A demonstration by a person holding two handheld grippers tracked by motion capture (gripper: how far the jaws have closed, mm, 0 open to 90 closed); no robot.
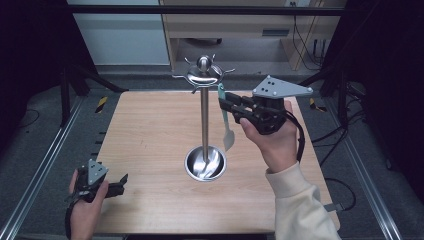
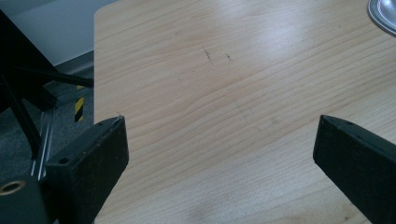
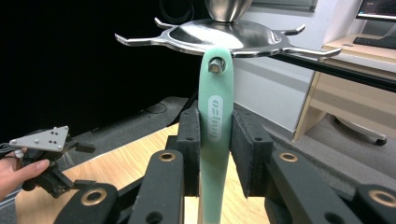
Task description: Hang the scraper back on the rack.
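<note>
I'm clamping my right hand-held gripper (image 3: pixel 215 154) on one green spatula (image 3: pixel 215 116), hanging it on one steel rack (image 1: pixel 204 120); my left hand-held gripper (image 2: pixel 219 154) is idling wide open.

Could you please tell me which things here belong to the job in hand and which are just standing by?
In the job:
- mint-green plastic spatula, hole on a hook
- steel utensil stand
- right gripper, shut on the handle

Standing by:
- left gripper, open
- wooden table

The high view looks forward and down over the whole table (image 1: pixel 150 150). The left gripper view skims the tabletop closely. The right gripper view faces the rack (image 3: pixel 224 37) closely. All share the table.
</note>
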